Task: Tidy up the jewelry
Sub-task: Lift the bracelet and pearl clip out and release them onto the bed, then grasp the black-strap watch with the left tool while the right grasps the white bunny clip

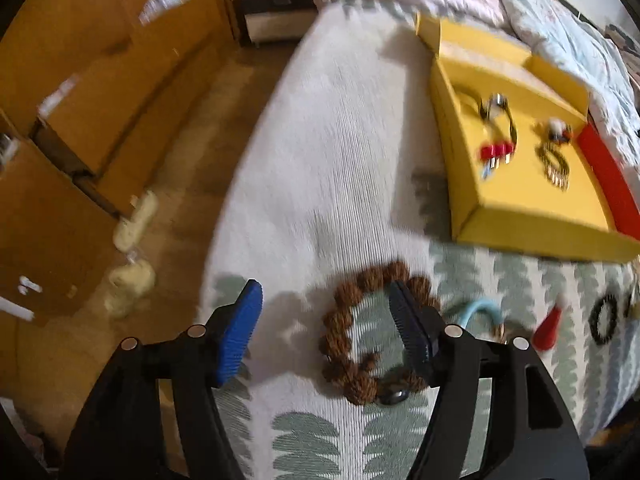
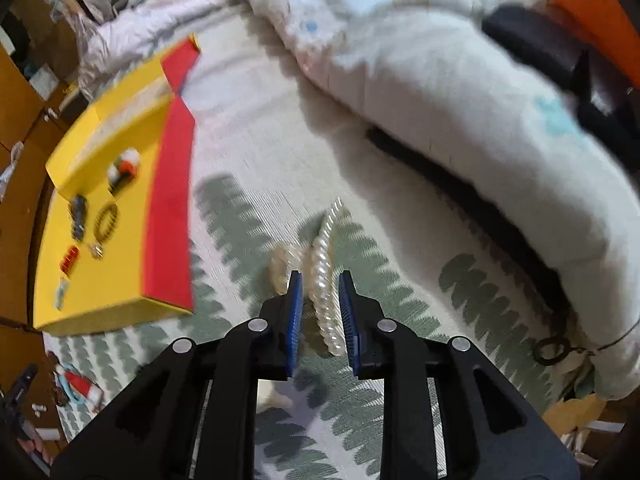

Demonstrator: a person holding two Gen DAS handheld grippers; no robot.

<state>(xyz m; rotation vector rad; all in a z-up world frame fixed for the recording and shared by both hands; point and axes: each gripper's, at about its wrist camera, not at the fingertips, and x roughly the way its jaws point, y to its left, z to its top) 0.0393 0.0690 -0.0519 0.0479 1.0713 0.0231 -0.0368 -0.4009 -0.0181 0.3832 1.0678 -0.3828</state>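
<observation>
Left hand-held gripper (image 1: 326, 332) hangs spread over the brown beaded bracelet (image 1: 370, 332) on the bed; right hand-held gripper (image 2: 320, 312) straddles the white pearl strand (image 2: 326, 280) unpinched; several pieces already sit in the yellow cardboard box (image 1: 516, 216)

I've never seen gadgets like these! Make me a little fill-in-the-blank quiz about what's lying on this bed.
1. The left gripper hangs with open jaws over a bracelet of rough ____ beads.
2. The right gripper has a strand of white ____ between its blue pads.
3. Several sorted pieces already lie on a flat box coloured ____ with a red edge.

Missing words: brown; pearls; yellow
</observation>
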